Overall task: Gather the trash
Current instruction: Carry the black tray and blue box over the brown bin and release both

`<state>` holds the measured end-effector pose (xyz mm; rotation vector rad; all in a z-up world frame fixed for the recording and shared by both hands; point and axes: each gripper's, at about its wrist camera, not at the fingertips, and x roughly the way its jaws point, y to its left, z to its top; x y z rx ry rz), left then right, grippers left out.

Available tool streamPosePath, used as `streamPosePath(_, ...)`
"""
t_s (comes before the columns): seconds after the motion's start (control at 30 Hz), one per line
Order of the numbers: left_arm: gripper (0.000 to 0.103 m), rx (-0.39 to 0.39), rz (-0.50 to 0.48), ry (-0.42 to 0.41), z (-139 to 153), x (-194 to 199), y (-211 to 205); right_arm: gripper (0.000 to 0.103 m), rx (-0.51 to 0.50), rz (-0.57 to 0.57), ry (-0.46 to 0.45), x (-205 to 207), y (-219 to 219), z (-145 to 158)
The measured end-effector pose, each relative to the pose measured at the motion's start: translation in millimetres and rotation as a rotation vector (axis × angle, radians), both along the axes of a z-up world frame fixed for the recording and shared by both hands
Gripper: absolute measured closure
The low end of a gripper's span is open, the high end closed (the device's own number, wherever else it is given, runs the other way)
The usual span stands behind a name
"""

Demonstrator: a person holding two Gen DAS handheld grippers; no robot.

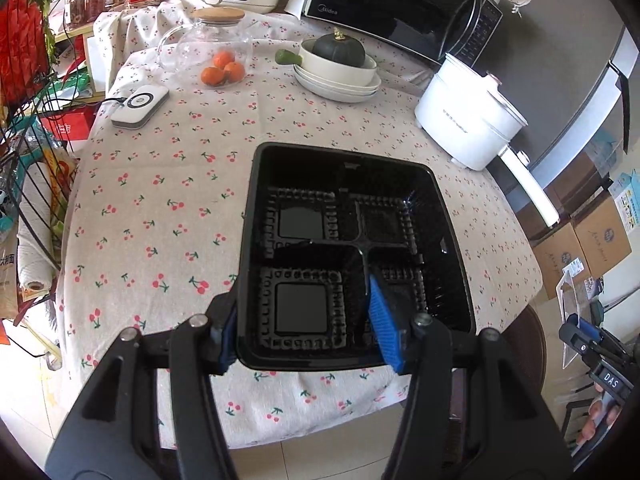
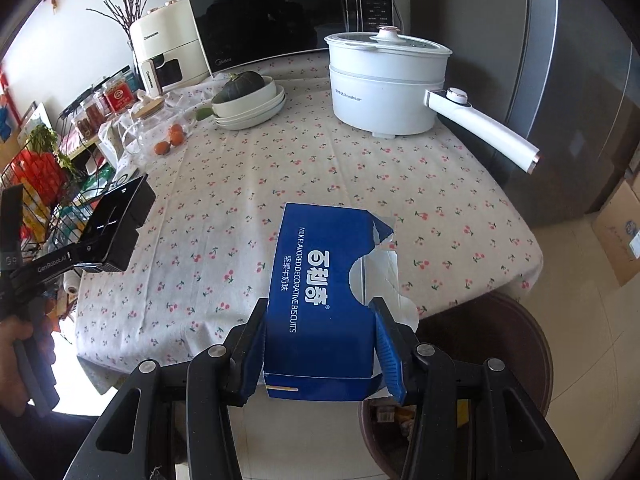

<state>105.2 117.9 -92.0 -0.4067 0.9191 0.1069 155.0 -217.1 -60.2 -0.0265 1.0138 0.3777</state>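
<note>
My left gripper [image 1: 300,312] is shut on a black compartment tray [image 1: 352,208]. Its left pad sits outside the tray's left wall and its right pad [image 1: 382,320] inside, by the centre divider. The tray hangs over the near edge of the cherry-print table [image 1: 168,200]. In the right wrist view my right gripper [image 2: 320,320] is shut on a torn blue biscuit box [image 2: 320,264], one pad on each side, held above the table's front edge. The left gripper with the tray [image 2: 116,224] shows at the left there. A dark round bin [image 2: 480,344] stands on the floor below the box.
On the table stand a white electric pot [image 2: 384,92] with a long handle [image 2: 488,128], stacked bowls holding a squash [image 1: 340,68], a glass jar with oranges [image 1: 222,68], and a microwave [image 1: 400,4]. A wire rack [image 1: 32,160] is left; cardboard boxes [image 1: 588,240] right.
</note>
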Motion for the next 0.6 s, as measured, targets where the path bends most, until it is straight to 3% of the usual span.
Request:
streamPosePath(0.33, 0.046, 0.0, -0.125, -0.043, 7.5, -13.7, -42.8, 0.053, 0.005, -0.115, 0.042, -19.9, -50.3, -20.9)
streamPosePath(0.6, 0.046, 0.009, -0.253, -0.043, 3.5, -7.8, -97.5, 0.052, -0.075, -0.181, 0.025, -36.4, -90.2, -32.9)
